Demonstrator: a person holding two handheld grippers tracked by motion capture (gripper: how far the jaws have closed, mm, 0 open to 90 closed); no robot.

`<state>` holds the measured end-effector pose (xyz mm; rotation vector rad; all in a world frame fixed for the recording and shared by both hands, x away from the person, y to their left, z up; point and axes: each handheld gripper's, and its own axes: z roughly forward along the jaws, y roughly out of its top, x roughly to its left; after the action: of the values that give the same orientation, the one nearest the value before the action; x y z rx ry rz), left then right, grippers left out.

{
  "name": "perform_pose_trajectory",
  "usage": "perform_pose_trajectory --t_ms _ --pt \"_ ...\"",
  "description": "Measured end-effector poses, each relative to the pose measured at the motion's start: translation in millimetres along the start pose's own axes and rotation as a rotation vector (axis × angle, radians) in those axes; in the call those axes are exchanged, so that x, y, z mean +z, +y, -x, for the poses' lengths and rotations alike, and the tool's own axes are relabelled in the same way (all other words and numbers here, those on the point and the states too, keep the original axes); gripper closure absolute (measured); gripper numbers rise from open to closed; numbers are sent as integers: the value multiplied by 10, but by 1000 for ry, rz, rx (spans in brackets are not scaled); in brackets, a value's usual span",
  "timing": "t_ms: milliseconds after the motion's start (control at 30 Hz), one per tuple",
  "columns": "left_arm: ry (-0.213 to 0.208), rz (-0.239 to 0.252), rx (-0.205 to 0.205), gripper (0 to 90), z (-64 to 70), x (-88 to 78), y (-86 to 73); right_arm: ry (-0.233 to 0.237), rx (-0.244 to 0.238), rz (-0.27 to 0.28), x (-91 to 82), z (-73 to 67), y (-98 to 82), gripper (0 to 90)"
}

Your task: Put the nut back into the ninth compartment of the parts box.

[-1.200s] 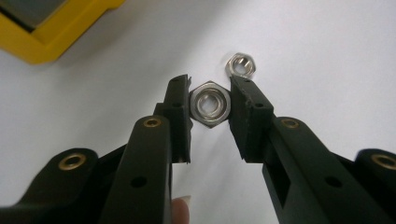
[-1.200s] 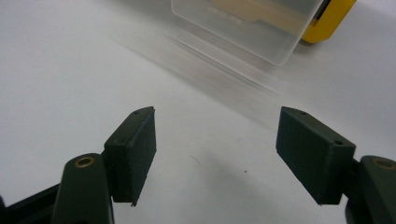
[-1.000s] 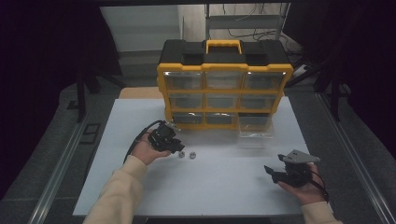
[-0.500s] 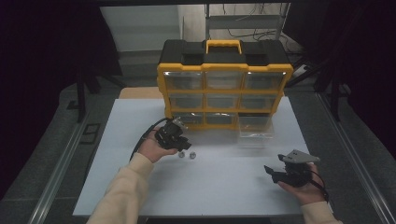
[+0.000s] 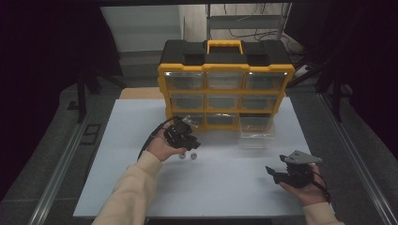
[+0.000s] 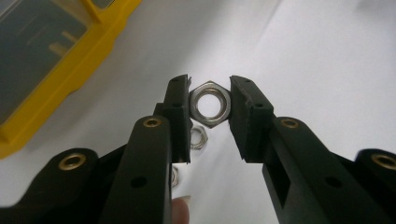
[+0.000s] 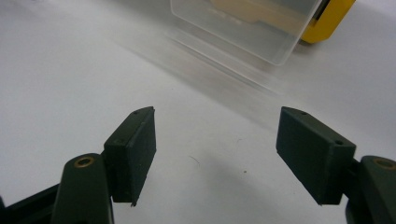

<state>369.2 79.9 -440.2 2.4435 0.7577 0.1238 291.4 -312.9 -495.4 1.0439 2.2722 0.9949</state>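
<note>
So the left gripper (image 6: 210, 100) has a shiny steel hex nut (image 6: 211, 103) pinched between its two matte black pads, flats of the hex pressed against each pad, the round bore facing the camera. The nut sits right at the fingertips, lifted clear of the smooth white table (image 5: 141, 140). Just below and behind the pads, two more nuts (image 5: 187, 156) of the same silvery kind lie on the white surface, close to each other; in the left gripper view one of them (image 6: 198, 138) peeks out beside the left pad. Off past the fingertips stands the organizer (image 5: 225, 84), glossy yellow plastic frame with a black lid and see-through drawers. One clear drawer (image 5: 256, 127) is pulled out at the bottom right corner, thin transparent walls. The right gripper (image 7: 215, 154) rests low over the table, well apart from the nuts, its blocky black pads spread wide with nothing between them, pointing toward that clear drawer.
</note>
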Motion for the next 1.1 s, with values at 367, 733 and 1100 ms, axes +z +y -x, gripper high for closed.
perform_pose_trajectory --t_ms 367,733,1100 --pt "-11 7 9 699 48 24 141 -1 1 0 1 4 2 296" --pt "-21 14 16 699 80 55 254 -1 1 1 0 7 2 296" --pt "-30 23 23 699 113 72 368 -1 2 1 3 8 2 296"
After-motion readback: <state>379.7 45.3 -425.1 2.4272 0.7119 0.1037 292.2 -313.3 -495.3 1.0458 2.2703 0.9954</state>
